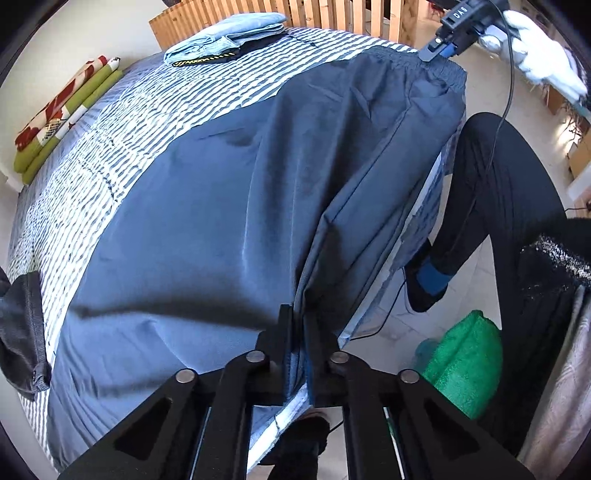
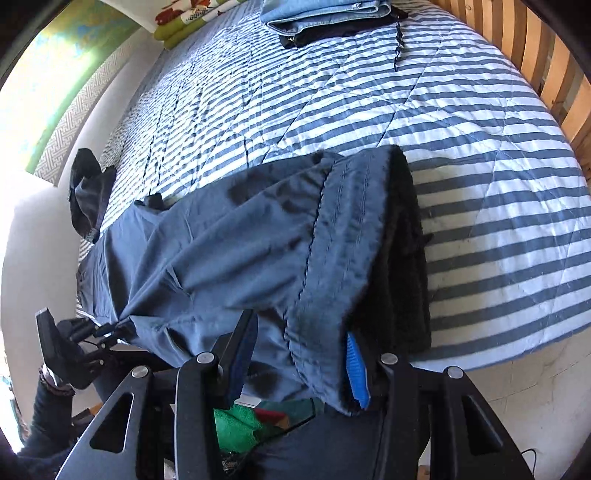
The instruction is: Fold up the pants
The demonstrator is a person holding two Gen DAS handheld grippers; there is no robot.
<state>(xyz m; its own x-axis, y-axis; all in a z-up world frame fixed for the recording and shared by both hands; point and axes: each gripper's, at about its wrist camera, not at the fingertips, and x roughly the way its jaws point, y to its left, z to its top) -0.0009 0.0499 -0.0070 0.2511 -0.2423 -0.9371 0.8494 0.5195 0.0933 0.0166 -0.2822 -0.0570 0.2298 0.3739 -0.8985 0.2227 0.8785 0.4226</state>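
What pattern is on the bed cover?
Blue and white stripes on the bed cover, clearest in the right wrist view.

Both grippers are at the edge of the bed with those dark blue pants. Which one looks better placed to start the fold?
Probably the left gripper: it is clamped on the pants at the leg end. The right gripper straddles the waistband, but whether it is pressing on it is unclear.

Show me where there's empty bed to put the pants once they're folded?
Bare striped quilt lies between the blue pants and the folded jeans pile. The near edge is crowded: pants cover it, and dark clothes sit beside them.
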